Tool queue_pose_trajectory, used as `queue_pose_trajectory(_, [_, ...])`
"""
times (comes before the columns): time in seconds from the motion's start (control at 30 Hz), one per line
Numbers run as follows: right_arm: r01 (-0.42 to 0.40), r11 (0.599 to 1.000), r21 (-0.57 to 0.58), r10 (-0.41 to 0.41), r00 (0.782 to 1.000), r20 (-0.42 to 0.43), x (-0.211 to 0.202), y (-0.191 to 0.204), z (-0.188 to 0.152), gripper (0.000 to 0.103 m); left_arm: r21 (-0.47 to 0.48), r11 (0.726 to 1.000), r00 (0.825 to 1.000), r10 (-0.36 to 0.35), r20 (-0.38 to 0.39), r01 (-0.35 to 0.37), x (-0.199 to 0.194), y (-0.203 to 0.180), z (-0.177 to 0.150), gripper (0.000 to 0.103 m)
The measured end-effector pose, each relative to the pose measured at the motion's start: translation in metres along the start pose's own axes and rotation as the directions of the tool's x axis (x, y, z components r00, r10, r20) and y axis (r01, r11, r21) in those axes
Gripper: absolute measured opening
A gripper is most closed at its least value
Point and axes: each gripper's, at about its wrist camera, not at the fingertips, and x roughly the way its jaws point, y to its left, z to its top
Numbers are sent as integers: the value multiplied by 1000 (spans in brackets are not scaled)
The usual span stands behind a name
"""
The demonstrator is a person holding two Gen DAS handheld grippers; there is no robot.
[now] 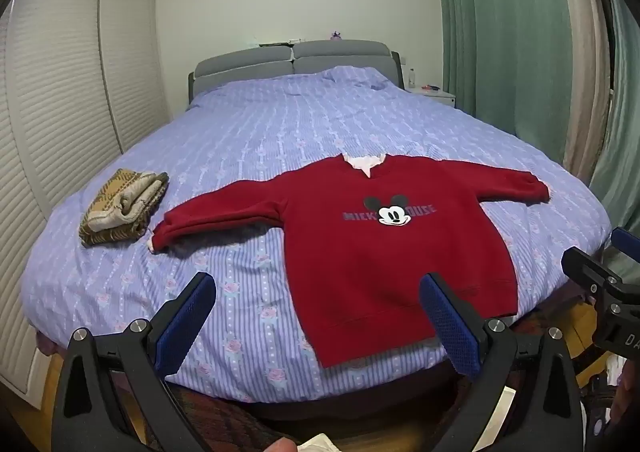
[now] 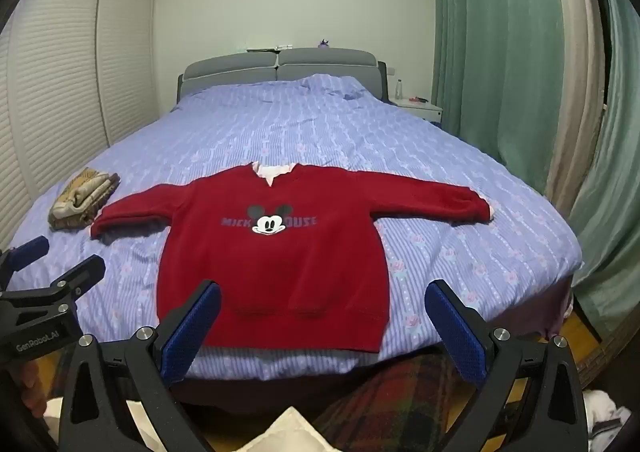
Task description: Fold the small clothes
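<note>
A small red Mickey Mouse sweater [image 1: 372, 244] lies flat, face up, sleeves spread, on the near part of the bed; it also shows in the right wrist view [image 2: 276, 256]. My left gripper [image 1: 318, 288] is open and empty, held above the bed's foot edge in front of the sweater's hem, left of its middle. My right gripper [image 2: 324, 296] is open and empty, in front of the hem's right half. The right gripper shows at the right edge of the left wrist view [image 1: 600, 276]. The left gripper shows at the left of the right wrist view [image 2: 52, 272].
A folded tan plaid garment [image 1: 120, 208] lies on the bed's left side, beside the left sleeve; it also shows in the right wrist view [image 2: 82, 196]. The purple striped bedspread [image 1: 280, 124] covers the bed. Green curtains [image 1: 500, 32] hang right, a louvred wardrobe [image 1: 60, 92] left.
</note>
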Motion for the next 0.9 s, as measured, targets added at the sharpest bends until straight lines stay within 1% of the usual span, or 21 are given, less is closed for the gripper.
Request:
queue_pose_trajectory(0.07, [3, 1000, -1, -3, 1000, -3, 0, -1, 0, 102, -4, 1000, 1000, -2, 0, 2, 0, 1, 0, 103])
queue_pose_trajectory(0.17, [2, 1000, 0, -2, 1000, -5, 2, -2, -1, 102, -5, 999, 999, -35, -3, 35, 3, 6, 7, 103])
queue_pose_trajectory(0.33, [-1, 1000, 0, 1, 1000, -7, 1, 1, 1, 102, -5, 999, 999, -36, 14, 36, -9, 8, 16, 103])
queue_pose_trajectory(0.4, [1, 1000, 0, -1, 1000, -2, 1, 1, -3, 102, -3, 1000, 999, -30, 22, 30, -8, 2, 8, 103])
queue_pose_trajectory(0.9, [-6, 1000, -6, 6, 1000, 3, -4, 1, 1, 102, -20, 1000, 998, -21, 66, 22, -16, 3, 9, 103])
